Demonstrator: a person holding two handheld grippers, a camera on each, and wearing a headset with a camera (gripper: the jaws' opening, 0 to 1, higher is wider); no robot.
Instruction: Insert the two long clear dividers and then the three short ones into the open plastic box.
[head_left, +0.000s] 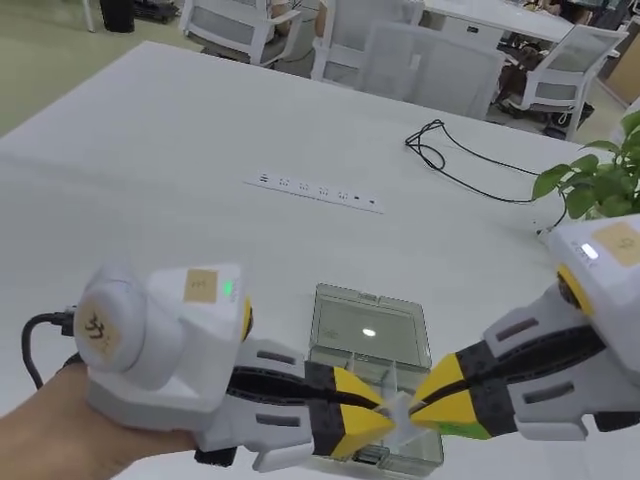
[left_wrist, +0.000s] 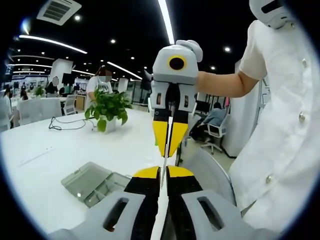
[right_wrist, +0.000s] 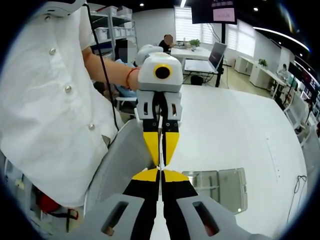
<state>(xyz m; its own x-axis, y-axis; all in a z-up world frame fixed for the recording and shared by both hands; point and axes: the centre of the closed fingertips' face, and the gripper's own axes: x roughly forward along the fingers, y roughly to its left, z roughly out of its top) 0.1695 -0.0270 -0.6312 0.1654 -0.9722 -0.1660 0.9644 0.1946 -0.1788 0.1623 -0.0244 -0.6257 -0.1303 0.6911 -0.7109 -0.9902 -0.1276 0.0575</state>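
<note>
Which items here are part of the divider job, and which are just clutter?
Job:
- clear divider, gripped by left gripper and right gripper
- open plastic box

Lying about:
- power strip
- black cable
- potted plant

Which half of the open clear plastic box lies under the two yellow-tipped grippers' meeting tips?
The near half: the base, partly hidden beneath the left gripper and right gripper, which pinch a clear divider. The far half, the flat lid, lies uncovered.
</note>
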